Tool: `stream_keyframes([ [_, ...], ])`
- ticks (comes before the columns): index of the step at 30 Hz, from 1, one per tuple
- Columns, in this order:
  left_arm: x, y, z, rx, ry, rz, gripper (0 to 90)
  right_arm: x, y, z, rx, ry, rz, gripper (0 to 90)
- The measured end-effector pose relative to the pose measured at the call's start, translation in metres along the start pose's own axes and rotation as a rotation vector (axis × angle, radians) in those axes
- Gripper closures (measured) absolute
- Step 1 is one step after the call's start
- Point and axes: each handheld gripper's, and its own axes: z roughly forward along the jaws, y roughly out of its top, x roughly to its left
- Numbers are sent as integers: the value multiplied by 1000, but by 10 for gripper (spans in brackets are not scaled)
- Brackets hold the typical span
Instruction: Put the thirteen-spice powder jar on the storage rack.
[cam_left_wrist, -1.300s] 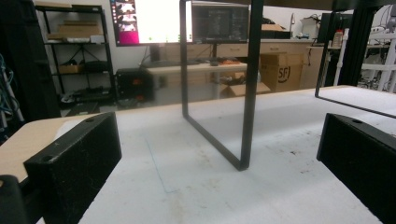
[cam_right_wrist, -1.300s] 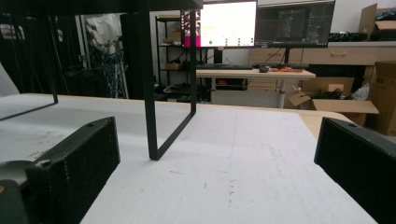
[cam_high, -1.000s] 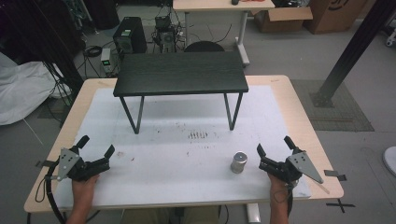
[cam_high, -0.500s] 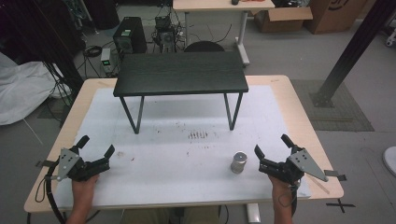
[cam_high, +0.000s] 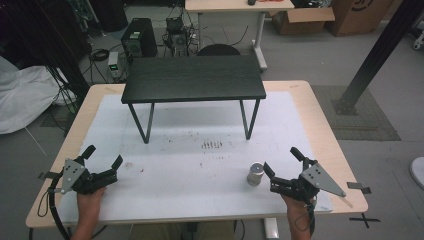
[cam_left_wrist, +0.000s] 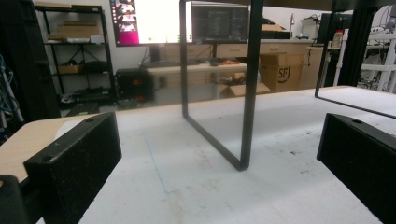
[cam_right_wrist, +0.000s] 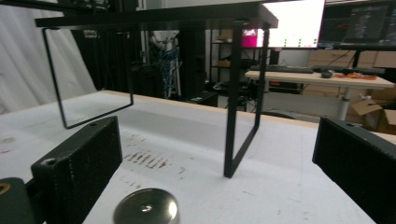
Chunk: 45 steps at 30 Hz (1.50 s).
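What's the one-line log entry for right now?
left gripper: open, empty | right gripper: open, beside metal cylinder, not gripping | black stand: untouched

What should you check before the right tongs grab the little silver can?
1. Right tongs open wide enough: ok, jaws spread apart.
2. Silver can standing upright: ok.
3. Can lined up between the jaws: not ok, in the right gripper view the can sits close to the left jaw, off centre.
4. Tongs touching the can: cannot tell; one jaw tip is very close.
5. Left tongs out of the way: ok, open at the far side.
6. Black stand clear of the can: ok, well behind it.
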Motion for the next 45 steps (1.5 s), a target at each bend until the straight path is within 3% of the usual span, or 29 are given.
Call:
stream_keyframes([
  [8,0,0,0,-1,-1,-1,2,13,-1,5,67,69,-20,15],
  [16,0,0,0,-3,-2,-2,2,21,-8,13,127,100,-28,19],
  [17,0,0,0,-3,-2,-3,2,23,-11,15,155,110,-27,22],
  [35,0,0,0,-2,-2,-1,3,27,-31,30,267,114,33,68],
  [45,0,0,0,-2,-2,-2,3,24,-37,30,288,134,57,184],
])
